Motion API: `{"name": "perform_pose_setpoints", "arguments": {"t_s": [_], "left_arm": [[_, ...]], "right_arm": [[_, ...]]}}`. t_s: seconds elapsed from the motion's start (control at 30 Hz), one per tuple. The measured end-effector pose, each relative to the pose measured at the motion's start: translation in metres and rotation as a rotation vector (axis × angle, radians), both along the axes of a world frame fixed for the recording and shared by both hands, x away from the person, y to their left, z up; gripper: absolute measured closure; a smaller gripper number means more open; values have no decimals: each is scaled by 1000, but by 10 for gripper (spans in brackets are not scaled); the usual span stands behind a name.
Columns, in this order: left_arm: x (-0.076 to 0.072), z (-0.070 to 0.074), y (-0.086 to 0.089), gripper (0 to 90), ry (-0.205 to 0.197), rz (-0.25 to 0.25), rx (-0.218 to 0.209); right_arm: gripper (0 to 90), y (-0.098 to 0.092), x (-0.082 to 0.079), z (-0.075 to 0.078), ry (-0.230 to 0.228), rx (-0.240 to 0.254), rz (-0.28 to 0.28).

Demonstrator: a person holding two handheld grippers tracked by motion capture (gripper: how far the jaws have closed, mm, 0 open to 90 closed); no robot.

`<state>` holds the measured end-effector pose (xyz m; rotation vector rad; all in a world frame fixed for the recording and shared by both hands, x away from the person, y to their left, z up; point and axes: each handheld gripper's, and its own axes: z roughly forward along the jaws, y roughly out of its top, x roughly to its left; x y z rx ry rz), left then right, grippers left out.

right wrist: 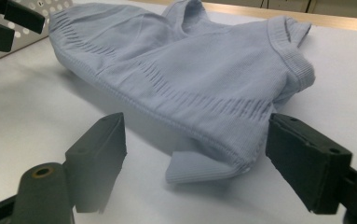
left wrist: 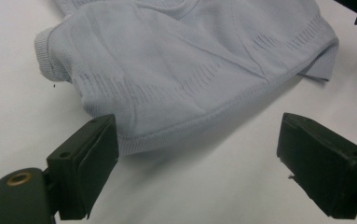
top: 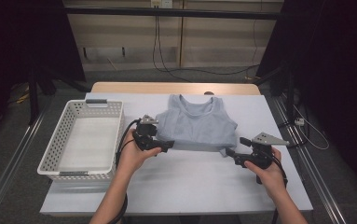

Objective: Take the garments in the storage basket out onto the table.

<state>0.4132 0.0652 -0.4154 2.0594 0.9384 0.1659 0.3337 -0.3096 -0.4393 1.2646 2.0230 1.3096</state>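
As we look down from the high view, we find the pale blue tank top (top: 196,125) lying folded on the white surface (top: 190,179), its neckline pointing away from the person and its folded lower edge nearest them. We use the tank top as our landmark: the white perforated basket (top: 57,154) sits well to its left, apart from it. Our left hand-held gripper (top: 167,145) sits at the tank top's near left corner, and in the left gripper view its jaws stand spread wide with the hem (left wrist: 176,135) lying just beyond and between them, one pad just beside the fabric edge, not pressing on it. Our right hand-held gripper (top: 229,152) sits at the tank top's near right corner; the right gripper view shows its jaws spread too, with a small folded flap (right wrist: 199,170) of the garment poking out between them, nothing pinched. We can't tell for sure whether the far pad brushes the cloth. Both hands (top: 136,156) rest low, just on the near side of the tank top.
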Motion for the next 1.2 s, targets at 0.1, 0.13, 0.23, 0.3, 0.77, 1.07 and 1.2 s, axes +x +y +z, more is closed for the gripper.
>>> {"name": "perform_pose_setpoints", "arguments": {"t_s": [0.1,0.13,0.23,0.3,0.77,1.07,1.2], "left_arm": [[0,1,1,126,0,0,-5],[0,1,2,126,0,1,-10],[0,0,3,124,-3,4,-7],[0,-1,2,122,-4,-1,0],[-1,0,1,119,-8,-5,-16],[1,-7,-1,114,13,-16,-2],[1,-8,-5,109,8,-16,10]], "right_arm": [[189,2,-2,0,-2,-3,13],[184,2,-3,0,-2,-4,17],[173,3,-4,-2,2,-4,22],[172,5,-5,-3,9,-11,28],[159,8,-10,-2,9,-11,43],[130,12,-5,-4,16,-6,47],[98,12,-4,-7,28,-16,52]]}}
